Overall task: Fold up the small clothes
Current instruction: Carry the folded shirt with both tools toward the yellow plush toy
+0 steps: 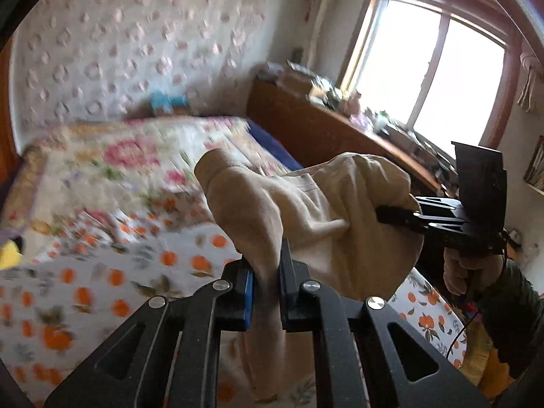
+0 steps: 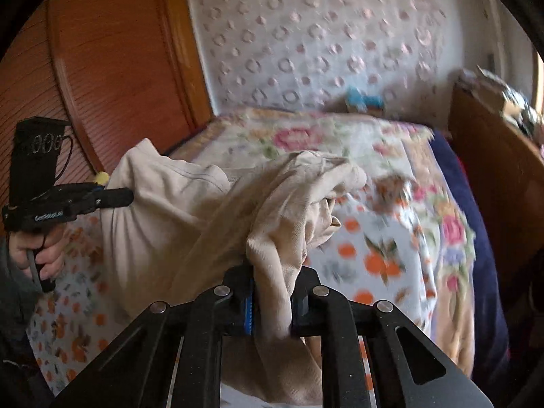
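Note:
A small beige garment (image 1: 306, 200) hangs in the air above the bed, held by both grippers. My left gripper (image 1: 267, 272) is shut on one bunched edge of it. My right gripper (image 2: 272, 292) is shut on another edge of the same beige garment (image 2: 190, 210). Each gripper shows in the other's view: the right gripper (image 1: 384, 216) at the cloth's right side, the left gripper (image 2: 127, 195) at its left side. The cloth sags between them and hides the bed below.
The bed carries an orange-print sheet (image 1: 102, 272) and a floral quilt (image 1: 136, 156). A wooden headboard (image 2: 112, 51) stands on the left, a cluttered wooden desk (image 1: 340, 125) under the window (image 1: 425, 68) on the right. A yellow item (image 1: 10, 255) lies at the bed's left edge.

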Action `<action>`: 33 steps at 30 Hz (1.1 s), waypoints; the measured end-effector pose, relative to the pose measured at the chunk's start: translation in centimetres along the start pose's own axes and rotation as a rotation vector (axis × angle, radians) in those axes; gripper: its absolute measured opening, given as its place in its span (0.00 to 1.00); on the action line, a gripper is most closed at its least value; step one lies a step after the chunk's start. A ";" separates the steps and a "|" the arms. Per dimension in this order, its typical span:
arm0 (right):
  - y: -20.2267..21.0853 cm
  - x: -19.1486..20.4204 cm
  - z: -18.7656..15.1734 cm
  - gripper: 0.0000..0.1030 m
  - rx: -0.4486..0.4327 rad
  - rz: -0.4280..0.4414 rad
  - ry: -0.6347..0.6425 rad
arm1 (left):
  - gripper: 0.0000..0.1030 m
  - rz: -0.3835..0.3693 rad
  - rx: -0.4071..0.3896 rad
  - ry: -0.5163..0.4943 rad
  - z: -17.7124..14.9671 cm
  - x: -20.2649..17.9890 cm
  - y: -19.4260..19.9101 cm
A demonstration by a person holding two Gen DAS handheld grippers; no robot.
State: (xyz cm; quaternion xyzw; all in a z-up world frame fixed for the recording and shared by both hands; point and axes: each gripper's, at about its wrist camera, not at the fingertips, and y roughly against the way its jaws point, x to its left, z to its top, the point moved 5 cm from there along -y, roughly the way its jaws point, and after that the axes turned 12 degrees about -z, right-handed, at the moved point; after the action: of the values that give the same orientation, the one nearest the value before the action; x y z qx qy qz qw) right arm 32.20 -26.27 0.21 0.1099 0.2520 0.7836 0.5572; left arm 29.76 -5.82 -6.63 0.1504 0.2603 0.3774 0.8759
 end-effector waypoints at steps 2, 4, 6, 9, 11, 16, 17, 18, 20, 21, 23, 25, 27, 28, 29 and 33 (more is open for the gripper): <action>0.0 2.0 1.7 0.15 -0.026 0.022 0.050 | 0.12 0.042 -0.053 -0.011 0.4 0.5 3.0; -0.4 4.2 3.1 0.15 -0.042 0.039 0.105 | 0.12 0.089 -0.098 -0.009 0.3 1.5 6.0; -1.2 7.4 5.1 0.15 -0.059 0.072 0.182 | 0.12 0.167 -0.141 -0.006 -0.6 3.0 9.7; -2.9 12.2 7.5 0.15 -0.050 0.141 0.287 | 0.12 0.265 -0.171 0.030 -2.7 5.9 13.7; -4.5 16.0 9.0 0.15 -0.046 0.174 0.359 | 0.12 0.323 -0.180 0.059 -4.2 7.9 15.4; -8.6 24.4 12.1 0.15 -0.044 0.231 0.503 | 0.12 0.430 -0.238 0.171 -7.8 12.4 19.4; -9.4 26.0 12.5 0.15 -0.039 0.250 0.522 | 0.12 0.450 -0.245 0.196 -8.8 13.0 19.9; -10.7 27.3 13.1 0.15 -0.026 0.278 0.529 | 0.12 0.468 -0.248 0.224 -9.7 13.9 20.3; -12.8 29.8 13.9 0.15 -0.023 0.296 0.567 | 0.11 0.489 -0.242 0.260 -11.4 15.1 20.5; -14.0 31.4 14.1 0.15 -0.023 0.295 0.600 | 0.10 0.498 -0.235 0.278 -12.0 15.7 20.4; -17.6 32.7 15.1 0.15 -0.011 0.303 0.634 | 0.10 0.519 -0.219 0.318 -13.5 17.0 20.3; -20.1 34.3 15.8 0.15 -0.005 0.311 0.661 | 0.09 0.540 -0.211 0.339 -14.7 17.5 20.2; -21.2 36.1 16.3 0.14 -0.003 0.329 0.676 | 0.09 0.545 -0.204 0.356 -15.6 17.7 20.0; -21.8 37.1 16.5 0.14 -0.005 0.336 0.685 | 0.09 0.550 -0.198 0.362 -16.2 17.8 20.3; -22.4 37.9 16.7 0.14 -0.009 0.340 0.697 | 0.09 0.554 -0.192 0.364 -16.4 17.9 20.3; -23.8 39.6 16.4 0.15 -0.011 0.332 0.719 | 0.09 0.593 -0.164 0.367 -17.3 18.4 20.1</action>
State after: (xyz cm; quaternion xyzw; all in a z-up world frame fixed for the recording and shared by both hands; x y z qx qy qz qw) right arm 45.07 21.03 -2.47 -0.1353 0.4057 0.8528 0.2996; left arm 18.87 22.39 -17.82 0.0783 0.3270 0.6556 0.6761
